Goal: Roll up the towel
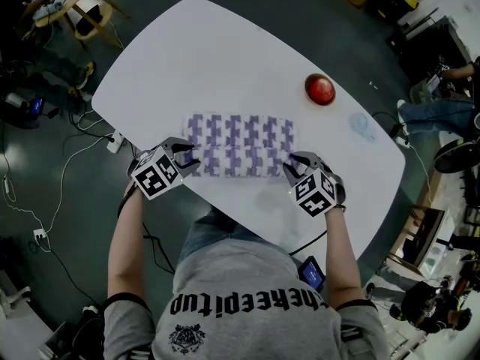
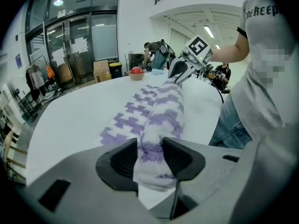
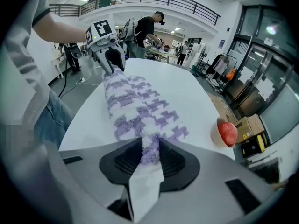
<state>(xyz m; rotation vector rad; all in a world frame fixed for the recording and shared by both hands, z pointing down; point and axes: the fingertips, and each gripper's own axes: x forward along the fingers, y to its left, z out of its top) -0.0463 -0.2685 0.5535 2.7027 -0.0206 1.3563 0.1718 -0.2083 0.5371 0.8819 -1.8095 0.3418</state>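
While the towel (image 1: 240, 145) lies spread on the white desk (image 1: 225, 58), its edge nearest the person is gathered into a thick ridge that runs from one hand-held gripper to the other. The left hand-held gripper (image 1: 184, 158) grips the left end of that ridge: its jaws stand partly apart, and the bunched purple-and-white cloth fills the gap and touches both pads. The right hand-held gripper (image 1: 292, 167) pinches the right end, its jaws closer together on a thinner fold, with a flap of cloth hanging below them. Both tilt steeply down at the desk's near edge (the rest of the towel is still flat). A red apple in a bowl (image 1: 320, 88) sits well beyond the towel's far right corner.
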